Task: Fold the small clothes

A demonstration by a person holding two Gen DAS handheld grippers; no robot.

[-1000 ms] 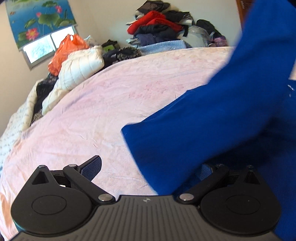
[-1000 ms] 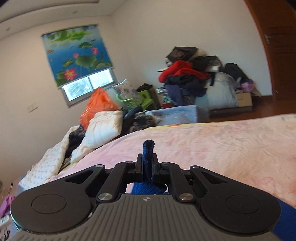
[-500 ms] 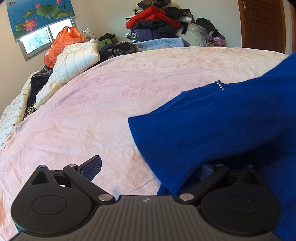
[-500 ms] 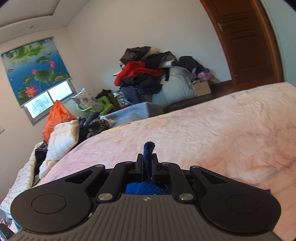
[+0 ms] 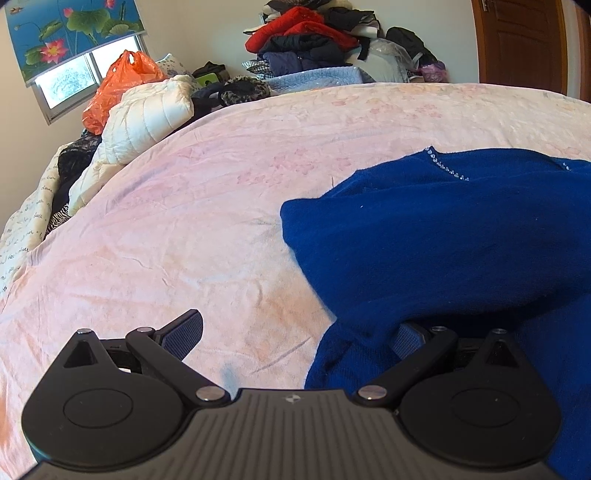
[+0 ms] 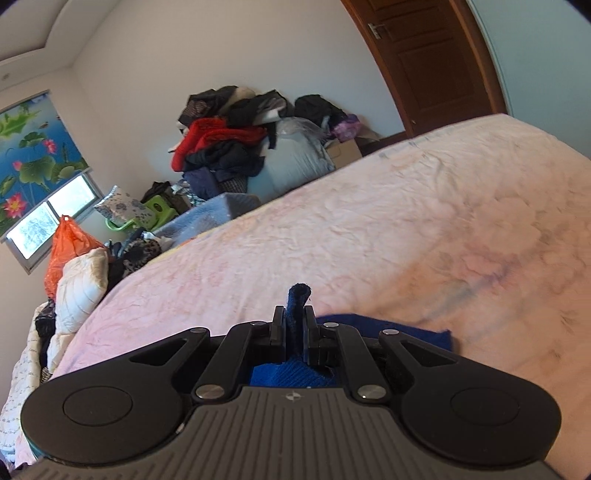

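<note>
Lying lower right on the pink bed (image 5: 207,229), blue sweater (image 5: 443,240) stretching rightward, draped over wide-open left hand-held gripper (image 5: 295,332), pinched by right hand-held gripper (image 6: 294,332), clothes pile (image 5: 306,33) upper centre.

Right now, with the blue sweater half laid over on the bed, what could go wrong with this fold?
The right hand-held gripper pinches only a narrow tuft of the blue sweater; a tug could slip it free. The left hand-held gripper stands open, and the fold drapes over one of its fingers, so pulling it back may drag the layer askew. The folded-over edge looks puffed rather than flat on the pink bedspread, so a crease may set crooked.
</note>
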